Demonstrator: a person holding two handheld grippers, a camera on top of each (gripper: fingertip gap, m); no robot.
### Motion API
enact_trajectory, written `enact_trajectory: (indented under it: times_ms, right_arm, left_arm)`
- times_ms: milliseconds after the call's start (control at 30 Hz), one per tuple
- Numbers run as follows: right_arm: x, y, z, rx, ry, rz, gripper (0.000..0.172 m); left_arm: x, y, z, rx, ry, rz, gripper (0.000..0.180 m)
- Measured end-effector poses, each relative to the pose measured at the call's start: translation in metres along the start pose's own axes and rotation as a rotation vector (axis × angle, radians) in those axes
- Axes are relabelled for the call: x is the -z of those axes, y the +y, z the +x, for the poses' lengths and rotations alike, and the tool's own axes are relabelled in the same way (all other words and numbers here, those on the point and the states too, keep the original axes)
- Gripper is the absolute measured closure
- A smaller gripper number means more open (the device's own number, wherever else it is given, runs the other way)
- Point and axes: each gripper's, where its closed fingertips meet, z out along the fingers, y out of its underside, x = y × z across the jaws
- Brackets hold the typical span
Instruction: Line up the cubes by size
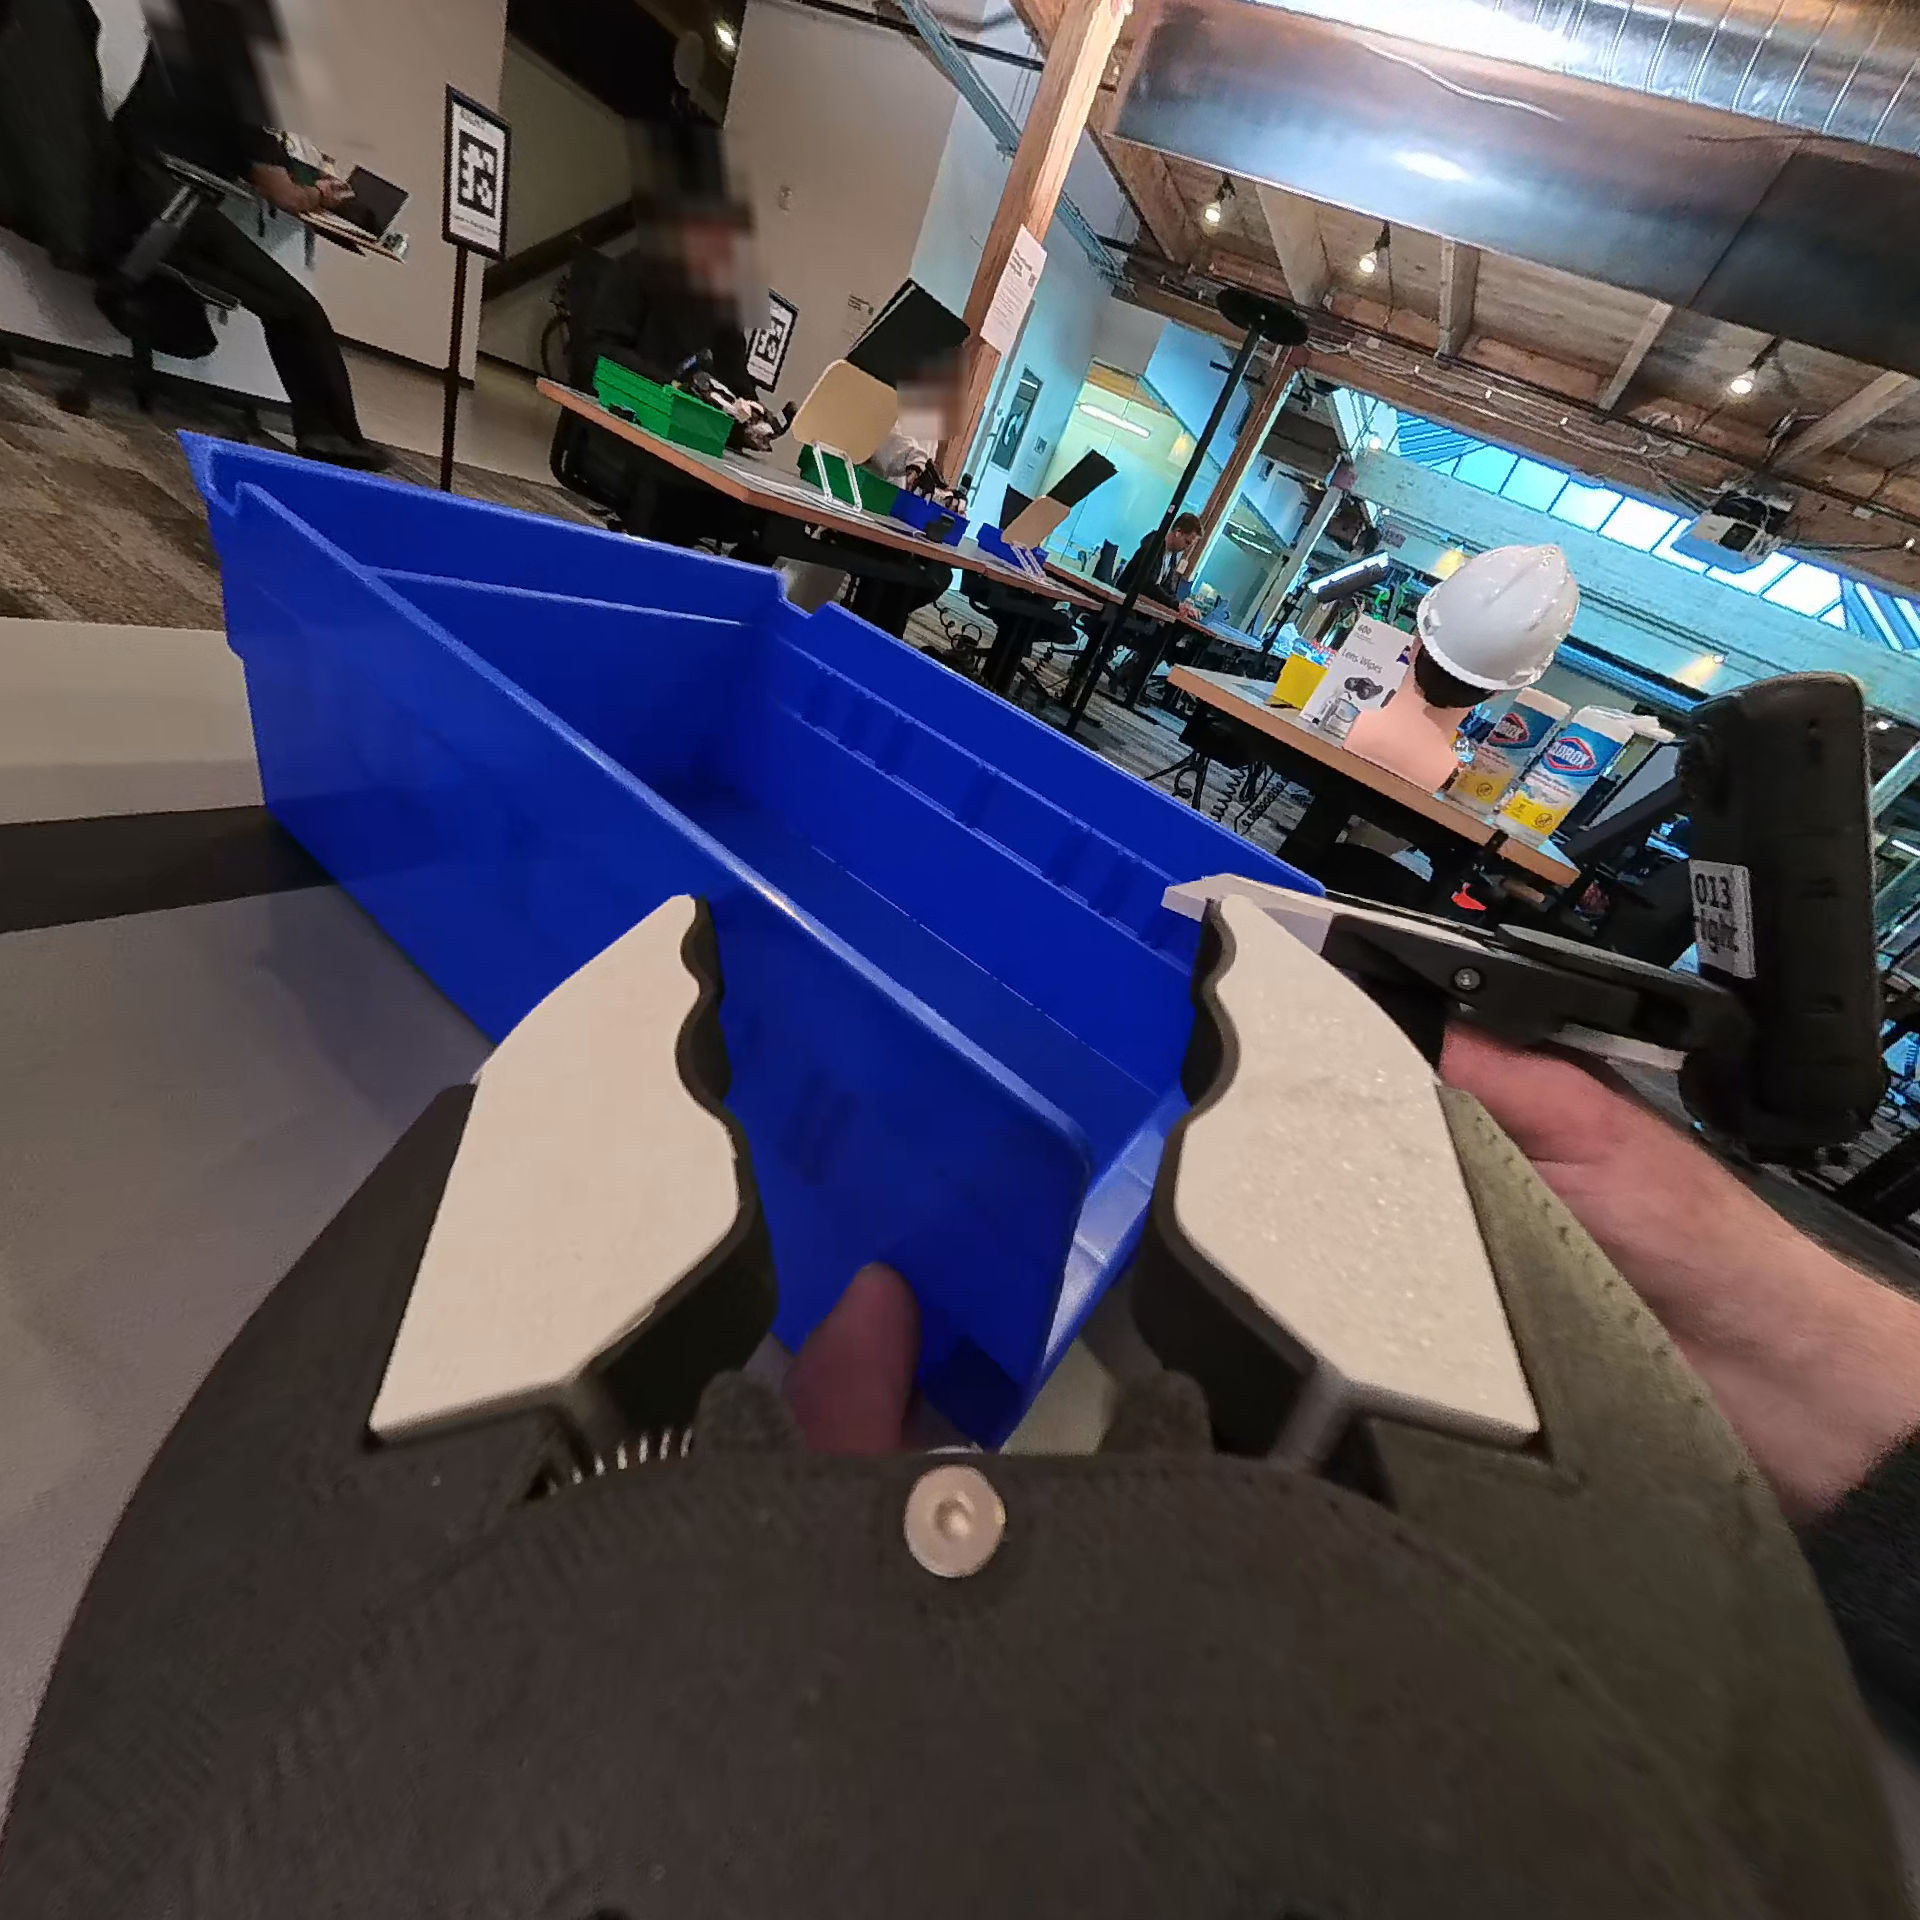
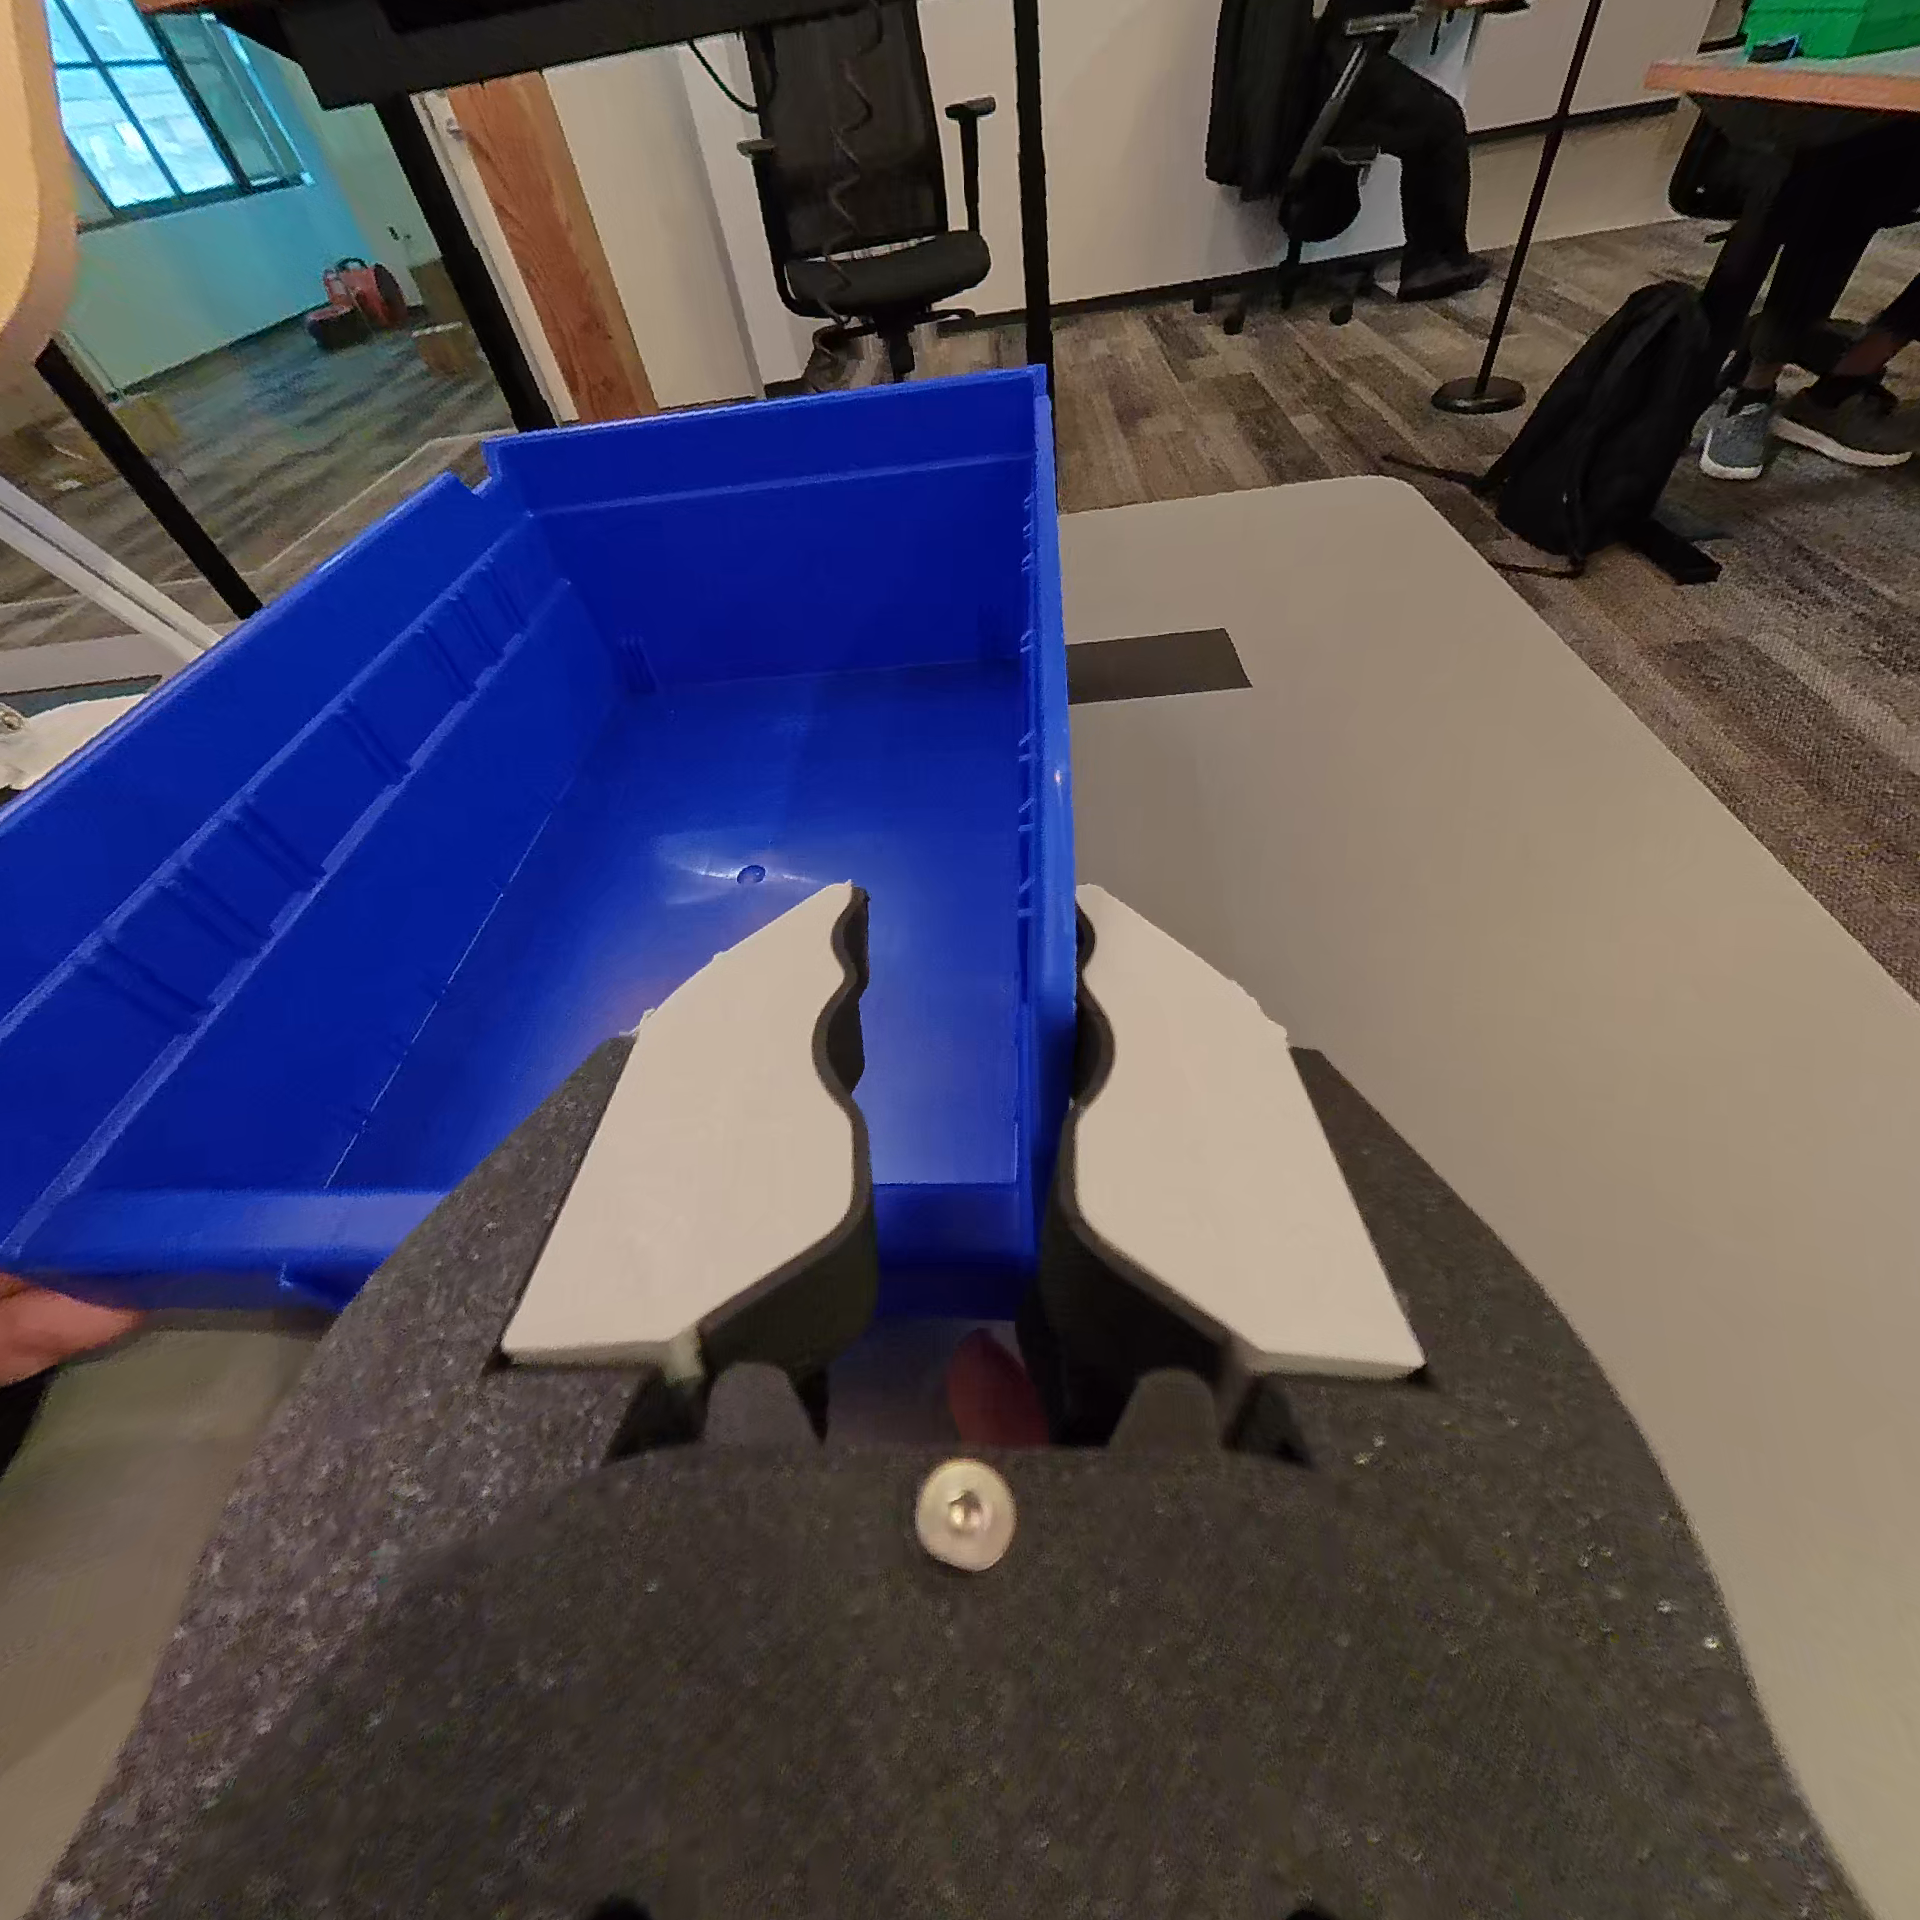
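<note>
Looked like an open-plan office turned lab or workshop. Showed long wooden worktables (image 1: 831,499) receding through the middle of the left wrist view, loaded with green bins (image 1: 665,405). Had exposed timber beams and ductwork (image 1: 1455,94) overhead at upper right. Held a mannequin head in a white hard hat (image 1: 1496,613) beside wipe canisters (image 1: 1558,769) at right. Included black mesh office chairs (image 2: 883,208) at the top of the right wrist view, patterned carpet (image 2: 1247,395), and a backpack (image 2: 1600,436) on the floor.
</note>
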Motion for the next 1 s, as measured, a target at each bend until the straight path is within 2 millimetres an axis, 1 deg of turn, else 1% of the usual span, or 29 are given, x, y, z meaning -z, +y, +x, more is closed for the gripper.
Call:
enact_trajectory:
  times_ms: [233,333,433,500,567,600,633,700,767,833,900,933,1000]
  right_arm:
    - [-0.001,-0.001,-0.001,0.012,-0.003,0.007,0.138]
    - [0.004,-0.005,0.000,0.077,0.045,0.043,0.132]
    - [0.020,-0.014,0.002,0.168,0.129,0.119,0.129]
    - [0.035,-0.023,0.000,0.241,0.185,0.166,0.128]
    - [0.056,-0.040,-0.010,0.323,0.228,0.258,0.128]
    - [0.064,-0.047,-0.021,0.375,0.223,0.292,0.128]
    - [0.071,-0.051,-0.037,0.428,0.197,0.311,0.129]
    - [0.084,-0.057,-0.075,0.519,0.125,0.359,0.130]
    - [0.092,-0.055,-0.117,0.581,0.030,0.378,0.132]
    - [0.094,-0.048,-0.159,0.589,-0.075,0.374,0.132]
    - [0.092,-0.037,-0.200,0.550,-0.191,0.360,0.131]
    - [0.091,-0.031,-0.221,0.533,-0.248,0.354,0.131]
    - [0.086,-0.019,-0.262,0.501,-0.357,0.326,0.129]
  left_arm:
    - [0.001,-0.002,-0.001,0.006,0.006,0.013,0.094]
    - [0.008,-0.007,0.001,-0.046,-0.003,0.034,0.102]
    - [0.019,-0.020,-0.003,-0.108,-0.054,0.088,0.101]
    - [0.029,-0.030,-0.005,-0.128,-0.084,0.132,0.098]
    - [0.044,-0.042,-0.006,-0.132,-0.109,0.164,0.097]
    - [0.053,-0.047,-0.003,-0.143,-0.115,0.178,0.098]
    - [0.061,-0.051,0.001,-0.166,-0.122,0.178,0.097]
    - [0.082,-0.056,0.010,-0.221,-0.130,0.182,0.095]
    - [0.110,-0.063,0.022,-0.276,-0.132,0.188,0.094]
    - [0.146,-0.077,0.030,-0.379,-0.176,0.223,0.093]
    - [0.188,-0.096,0.028,-0.438,-0.236,0.265,0.093]
    - [0.210,-0.107,0.022,-0.461,-0.287,0.287,0.093]
    - [0.260,-0.132,0.000,-0.477,-0.420,0.324,0.093]
